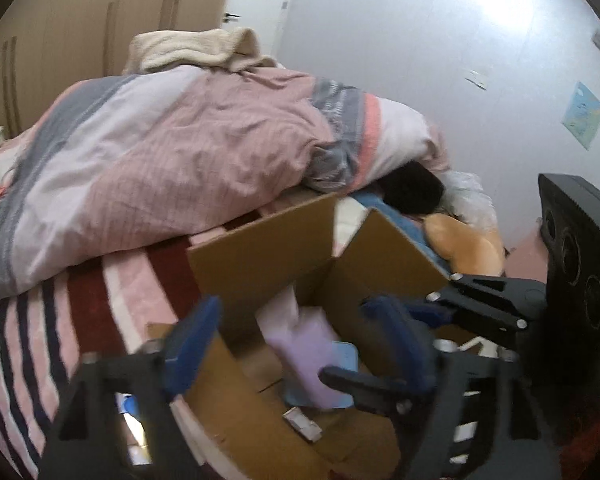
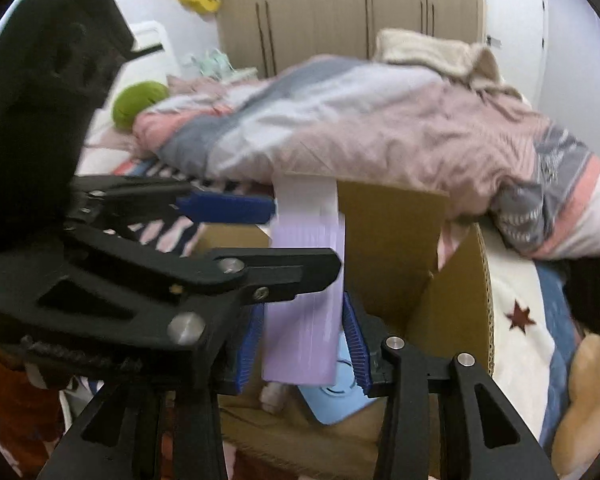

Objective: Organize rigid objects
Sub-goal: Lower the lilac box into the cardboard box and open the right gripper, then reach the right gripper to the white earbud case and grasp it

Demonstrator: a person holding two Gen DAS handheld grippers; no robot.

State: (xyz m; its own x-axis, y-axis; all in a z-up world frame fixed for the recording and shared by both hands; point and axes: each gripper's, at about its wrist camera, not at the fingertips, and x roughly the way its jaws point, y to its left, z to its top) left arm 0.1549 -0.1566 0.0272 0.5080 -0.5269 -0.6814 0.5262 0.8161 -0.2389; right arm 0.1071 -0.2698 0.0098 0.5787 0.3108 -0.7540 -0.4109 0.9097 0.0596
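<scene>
An open cardboard box [image 1: 260,256] stands on the bed; it also shows in the right wrist view [image 2: 392,248]. My right gripper [image 2: 304,344] is shut on a tall lilac and white box [image 2: 308,280] and holds it upright over the carton's opening. The lilac box shows in the left wrist view [image 1: 300,348] too. A light blue flat item [image 2: 336,396] and a small white thing [image 2: 274,398] lie inside the carton. My left gripper [image 1: 296,344] is open and empty, its blue pads [image 1: 192,344] wide apart just above the carton, beside the right gripper [image 1: 384,360].
A rumpled pink and grey duvet [image 1: 160,160] lies piled behind the carton. A tan plush toy [image 1: 464,244] and a black item [image 1: 412,188] lie to the right. A green ball [image 2: 138,102] sits far left. Wardrobes [image 2: 340,4] stand behind.
</scene>
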